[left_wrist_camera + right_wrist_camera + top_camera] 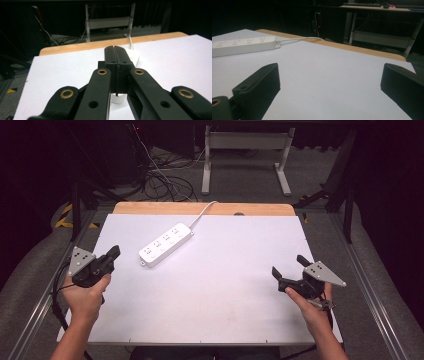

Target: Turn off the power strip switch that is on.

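A white power strip [165,244] with several sockets lies on the white table top [215,285], left of centre, its white cord [201,213] running off the far edge. My left gripper [114,252] is held at the table's left edge, short of the strip's near end, jaws pressed together with nothing between them. In the left gripper view the strip [132,55] peeks out behind the shut jaws. My right gripper [289,265] sits near the right edge, jaws spread wide and empty. The right gripper view has the strip [242,45] far off to the left.
A wooden strip [200,208] borders the table's far edge. Beyond it, on the dark floor, stand a grey metal frame [245,150] and a tangle of cables [160,180]. Metal rails run along both sides of the table.
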